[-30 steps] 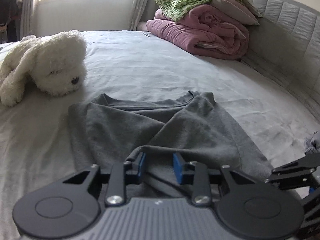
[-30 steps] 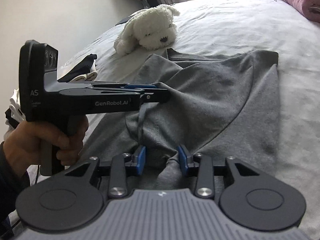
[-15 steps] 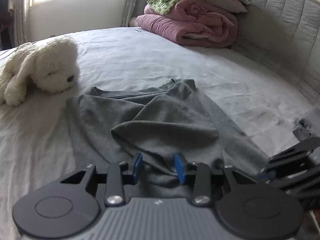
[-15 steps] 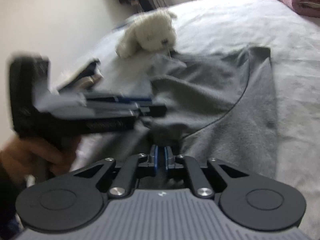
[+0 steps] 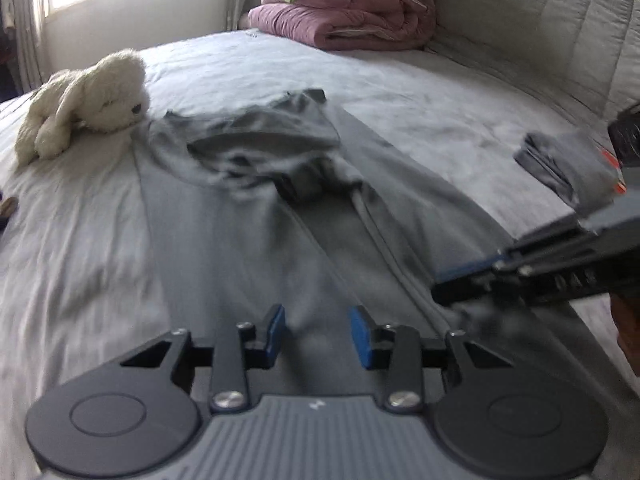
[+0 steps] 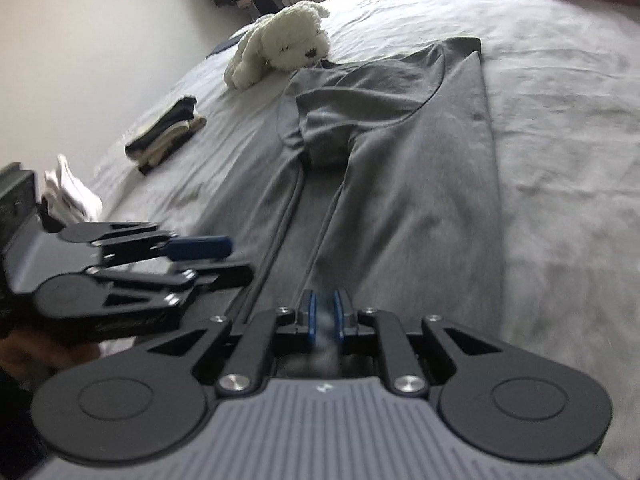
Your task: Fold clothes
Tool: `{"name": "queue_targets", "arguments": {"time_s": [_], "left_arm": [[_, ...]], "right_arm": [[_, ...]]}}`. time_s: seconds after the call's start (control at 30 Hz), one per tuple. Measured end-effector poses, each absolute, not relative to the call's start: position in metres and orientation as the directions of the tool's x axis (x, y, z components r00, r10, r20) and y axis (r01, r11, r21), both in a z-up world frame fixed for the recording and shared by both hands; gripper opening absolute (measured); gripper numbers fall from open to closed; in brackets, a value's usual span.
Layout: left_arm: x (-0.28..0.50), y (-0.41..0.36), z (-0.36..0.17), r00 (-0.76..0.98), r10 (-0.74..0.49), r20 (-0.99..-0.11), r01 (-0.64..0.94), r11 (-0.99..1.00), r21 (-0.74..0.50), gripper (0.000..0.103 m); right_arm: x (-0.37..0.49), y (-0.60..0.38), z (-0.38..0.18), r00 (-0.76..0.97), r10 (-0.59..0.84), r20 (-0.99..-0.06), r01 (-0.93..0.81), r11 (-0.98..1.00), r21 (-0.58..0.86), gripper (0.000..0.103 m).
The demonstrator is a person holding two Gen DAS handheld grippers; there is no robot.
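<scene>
Left wrist view: a grey sweatshirt (image 5: pixel 248 232) is stretched lengthwise along the middle of the bed (image 5: pixel 420 92), its near hem blurred.

Grey knit fabric is seen between the left gripper (image 5: pixel 318 334)'s parted blue pads, but contact cannot be made out. In the right wrist view, a fold of the hem is pinched by the right gripper (image 6: pixel 325 314), whose jaws are opening slightly. The collar end is bunched beside a fluffy white plush dog (image 6: pixel 280 42). Folded socks (image 6: pixel 166 136) lie toward the bed's left edge; quilted pink bedding (image 5: pixel 348 16) is cut off at the far corner.
</scene>
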State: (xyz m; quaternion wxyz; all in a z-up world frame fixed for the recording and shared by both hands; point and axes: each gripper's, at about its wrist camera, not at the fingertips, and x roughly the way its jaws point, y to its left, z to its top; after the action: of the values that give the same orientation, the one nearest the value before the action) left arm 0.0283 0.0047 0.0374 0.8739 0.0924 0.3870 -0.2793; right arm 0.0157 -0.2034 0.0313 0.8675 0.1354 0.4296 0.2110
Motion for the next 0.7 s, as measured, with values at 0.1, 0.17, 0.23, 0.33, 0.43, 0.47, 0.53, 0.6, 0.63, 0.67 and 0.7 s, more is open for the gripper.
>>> {"name": "queue_targets", "arguments": {"time_s": [0.1, 0.17, 0.23, 0.33, 0.43, 0.47, 0.53, 0.6, 0.63, 0.67, 0.7], "left_arm": [[0.0, 0.01, 0.035, 0.539, -0.417, -0.732, 0.564, 0.824, -0.054, 0.039], [-0.019, 0.013, 0.034, 0.536, -0.417, -0.734, 0.568, 0.821, -0.051, 0.04], [-0.036, 0.012, 0.035, 0.533, -0.423, -0.732, 0.572, 0.818, -0.056, 0.04], [-0.063, 0.008, 0.033, 0.513, -0.456, -0.728, 0.606, 0.792, -0.069, 0.04], [-0.09, -0.001, 0.031, 0.503, -0.47, -0.725, 0.642, 0.765, -0.051, 0.049], [-0.097, -0.003, 0.031, 0.505, -0.47, -0.724, 0.649, 0.759, -0.04, 0.049], [-0.109, -0.005, 0.031, 0.506, -0.472, -0.722, 0.656, 0.754, -0.033, 0.049], [-0.116, -0.003, 0.031, 0.499, -0.48, -0.722, 0.655, 0.754, -0.049, 0.049], [-0.12, -0.002, 0.031, 0.496, -0.483, -0.722, 0.657, 0.752, -0.052, 0.049], [-0.125, -0.002, 0.031, 0.496, -0.482, -0.723, 0.663, 0.748, -0.044, 0.049], [-0.129, -0.002, 0.031, 0.495, -0.481, -0.724, 0.668, 0.743, -0.037, 0.049]], "right_arm": [[-0.006, -0.203, 0.029, 0.537, 0.483, -0.692, -0.248, 0.874, 0.417, 0.013], [-0.021, -0.205, 0.028, 0.539, 0.482, -0.691, -0.238, 0.874, 0.424, 0.013], [-0.035, -0.207, 0.028, 0.541, 0.479, -0.692, -0.232, 0.875, 0.425, 0.013], [-0.054, -0.205, 0.03, 0.539, 0.463, -0.704, -0.229, 0.885, 0.406, 0.012], [-0.07, -0.201, 0.032, 0.542, 0.438, -0.717, -0.236, 0.898, 0.37, 0.012], [-0.075, -0.201, 0.033, 0.544, 0.428, -0.722, -0.236, 0.904, 0.358, 0.012], [-0.085, -0.2, 0.033, 0.547, 0.412, -0.729, -0.235, 0.911, 0.339, 0.012], [-0.094, -0.2, 0.033, 0.55, 0.399, -0.734, -0.23, 0.917, 0.325, 0.011], [-0.099, -0.201, 0.034, 0.552, 0.396, -0.734, -0.225, 0.918, 0.326, 0.011], [-0.104, -0.202, 0.034, 0.551, 0.395, -0.735, -0.224, 0.919, 0.326, 0.011], [-0.109, -0.202, 0.034, 0.55, 0.395, -0.736, -0.223, 0.919, 0.326, 0.011]]}}
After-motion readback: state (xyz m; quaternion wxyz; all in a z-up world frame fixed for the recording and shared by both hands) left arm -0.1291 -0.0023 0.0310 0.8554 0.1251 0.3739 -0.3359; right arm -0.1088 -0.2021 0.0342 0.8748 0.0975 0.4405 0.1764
